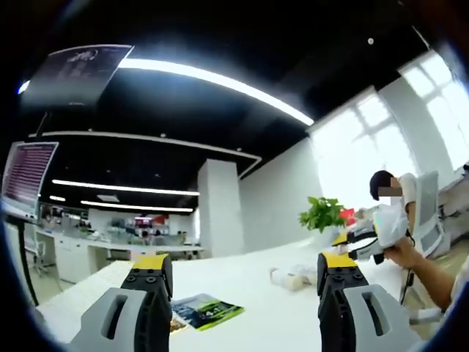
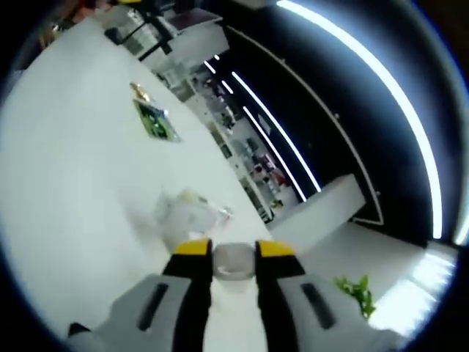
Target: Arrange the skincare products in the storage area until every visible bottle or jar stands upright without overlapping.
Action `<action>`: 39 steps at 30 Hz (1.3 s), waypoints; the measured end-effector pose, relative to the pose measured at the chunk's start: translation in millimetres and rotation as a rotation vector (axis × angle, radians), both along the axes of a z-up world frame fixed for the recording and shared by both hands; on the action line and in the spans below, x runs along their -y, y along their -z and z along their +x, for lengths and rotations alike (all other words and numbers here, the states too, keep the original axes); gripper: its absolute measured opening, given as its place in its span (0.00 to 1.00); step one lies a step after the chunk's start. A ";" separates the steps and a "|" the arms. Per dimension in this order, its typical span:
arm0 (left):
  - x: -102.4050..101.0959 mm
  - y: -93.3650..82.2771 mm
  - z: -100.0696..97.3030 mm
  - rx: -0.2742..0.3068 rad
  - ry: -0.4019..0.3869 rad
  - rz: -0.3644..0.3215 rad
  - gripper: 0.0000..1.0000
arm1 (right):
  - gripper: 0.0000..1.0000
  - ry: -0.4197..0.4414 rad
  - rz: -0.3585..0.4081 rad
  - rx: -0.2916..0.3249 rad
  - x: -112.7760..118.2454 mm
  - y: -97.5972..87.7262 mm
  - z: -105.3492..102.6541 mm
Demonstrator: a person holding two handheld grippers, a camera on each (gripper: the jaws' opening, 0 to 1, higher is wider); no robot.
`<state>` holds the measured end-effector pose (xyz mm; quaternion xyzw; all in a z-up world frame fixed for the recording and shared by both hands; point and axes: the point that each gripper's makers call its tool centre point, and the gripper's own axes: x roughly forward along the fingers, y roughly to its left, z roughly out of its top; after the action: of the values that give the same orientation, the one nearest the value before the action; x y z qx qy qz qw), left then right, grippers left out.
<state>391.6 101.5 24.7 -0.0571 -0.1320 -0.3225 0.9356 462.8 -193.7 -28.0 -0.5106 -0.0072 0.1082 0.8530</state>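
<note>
Currently we hold a pale jar [image 2: 233,262] clamped in the right tool [image 2: 233,258], lifted above the white table [image 2: 66,147], presumably to stand it upright. Our left tool [image 1: 242,279], jaws wide apart and empty, points level across the table toward a lying bottle [image 1: 287,278].

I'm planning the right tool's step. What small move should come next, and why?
Probably lower the right tool and stand its white jar upright on bare white table, beside the clear bag of products. The jar sits pinched between the yellow-tipped jaws above the table, not yet set down.
</note>
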 end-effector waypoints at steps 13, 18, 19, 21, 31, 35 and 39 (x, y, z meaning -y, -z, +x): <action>1.0 -1.0 -0.4 -0.010 0.026 -0.034 0.83 | 0.21 -0.051 -0.048 0.105 -18.4 -23.6 -15.2; 2.7 -0.3 -0.5 -0.014 0.034 -0.038 0.83 | 0.21 -0.076 -0.064 0.130 -26.5 -30.2 -21.7; 3.0 0.0 -0.5 -0.014 0.035 -0.037 0.83 | 0.21 -0.082 -0.070 0.138 -28.4 -31.3 -22.6; 3.6 0.1 -0.8 -0.014 0.036 -0.036 0.83 | 0.21 -0.086 -0.082 0.154 -31.1 -33.9 -24.7; 7.7 2.4 -1.3 -0.024 0.052 -0.038 0.83 | 0.21 -0.140 -0.096 0.186 -46.1 -42.2 -35.4; 7.4 2.0 -1.7 -0.023 0.051 -0.039 0.83 | 0.21 -0.174 -0.066 0.154 -48.0 -36.0 -32.6; 7.5 2.2 -1.5 -0.023 0.052 -0.039 0.83 | 0.21 -0.207 -0.019 0.156 -48.8 -37.8 -32.6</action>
<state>390.1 94.0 22.5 -0.0825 -0.1257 -0.3435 0.9271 430.1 -144.9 9.8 -0.5220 -0.1251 0.1559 0.8292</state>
